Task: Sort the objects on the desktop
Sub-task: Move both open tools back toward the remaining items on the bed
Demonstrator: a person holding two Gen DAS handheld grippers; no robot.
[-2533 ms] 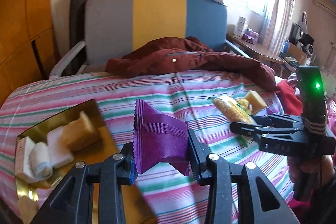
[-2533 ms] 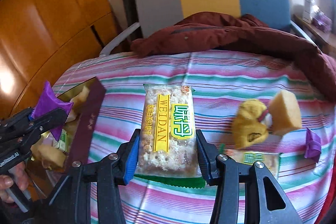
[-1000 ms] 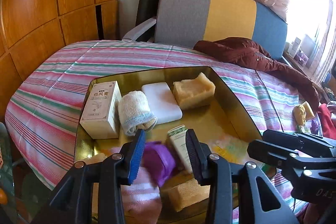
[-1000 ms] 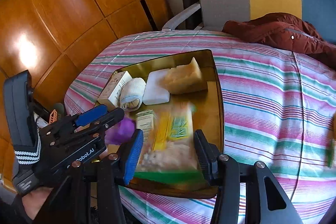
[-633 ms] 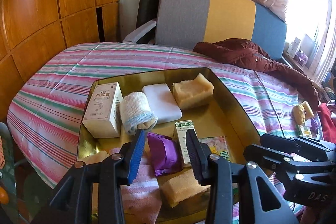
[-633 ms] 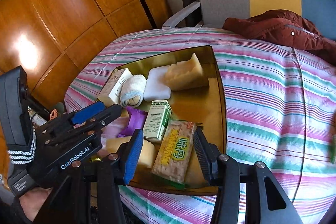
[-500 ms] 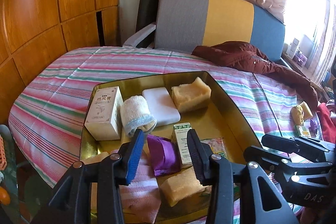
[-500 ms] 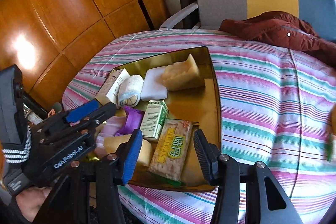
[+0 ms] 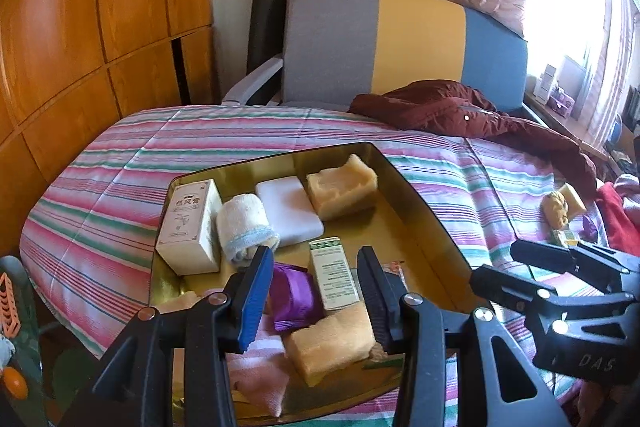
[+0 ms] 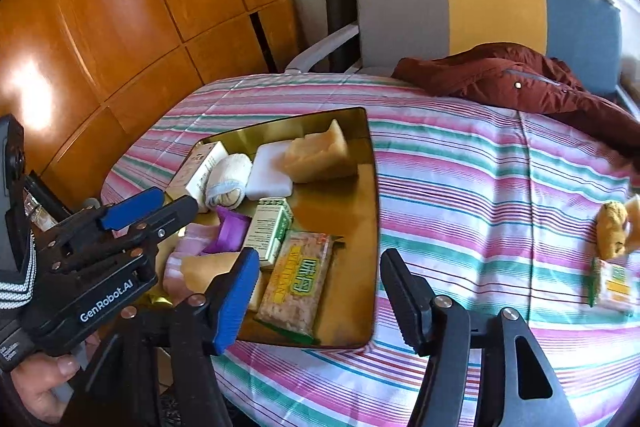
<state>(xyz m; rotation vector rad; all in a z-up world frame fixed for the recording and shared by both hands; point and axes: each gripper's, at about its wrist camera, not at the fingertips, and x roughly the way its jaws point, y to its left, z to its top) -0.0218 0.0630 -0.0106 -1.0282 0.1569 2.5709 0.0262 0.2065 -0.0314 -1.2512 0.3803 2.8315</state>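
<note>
Both packets now lie in the tray (image 10: 370,187), lower centre; left hand-held gripper (image 9: 312,301) and right hand-held gripper (image 10: 320,299) released (jaws just widened, nothing between).

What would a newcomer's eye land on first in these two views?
Probably the gold tray on the striped cloth, packed with small things: a cracker pack near its front edge, a purple packet, a white box and sponges. Next, the two black tongs, left and right, both open and empty above the tray. Behind, a grey, yellow and blue chair with a maroon jacket draped in front.
</note>
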